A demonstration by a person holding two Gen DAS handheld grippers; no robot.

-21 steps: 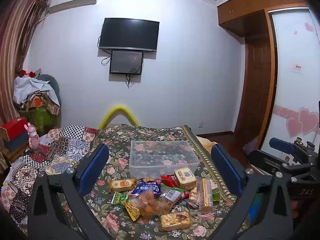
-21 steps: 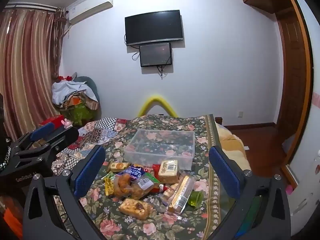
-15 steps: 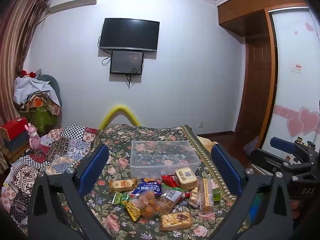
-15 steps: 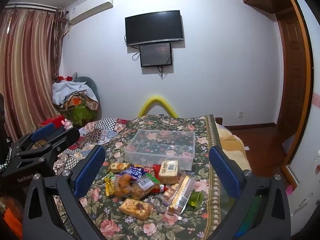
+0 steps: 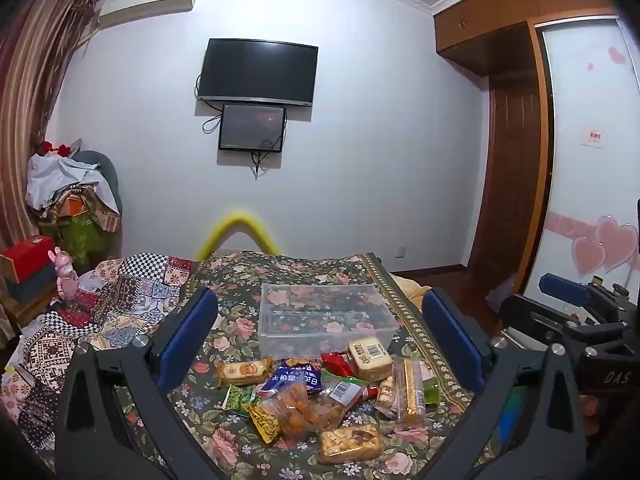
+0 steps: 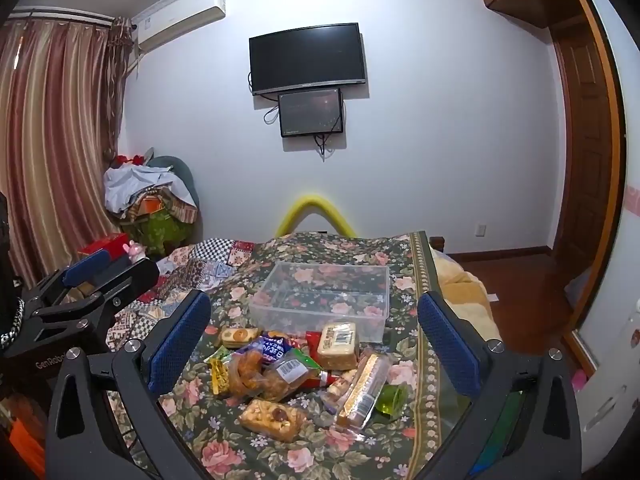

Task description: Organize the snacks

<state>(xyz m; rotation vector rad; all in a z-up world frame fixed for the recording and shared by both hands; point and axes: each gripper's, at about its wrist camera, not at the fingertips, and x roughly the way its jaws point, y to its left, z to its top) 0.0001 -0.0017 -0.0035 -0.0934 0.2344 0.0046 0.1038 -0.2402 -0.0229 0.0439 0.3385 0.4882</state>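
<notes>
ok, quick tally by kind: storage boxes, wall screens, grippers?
Clear plastic storage box: 1
Screens, large black wall television and small black screen below it: 2
Grippers, left gripper and right gripper, both open: 2
Total: 5

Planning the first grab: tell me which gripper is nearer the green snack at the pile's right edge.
Right. The green snack lies slightly right of midline for the right gripper; the left gripper hovers farther to its left.
</notes>
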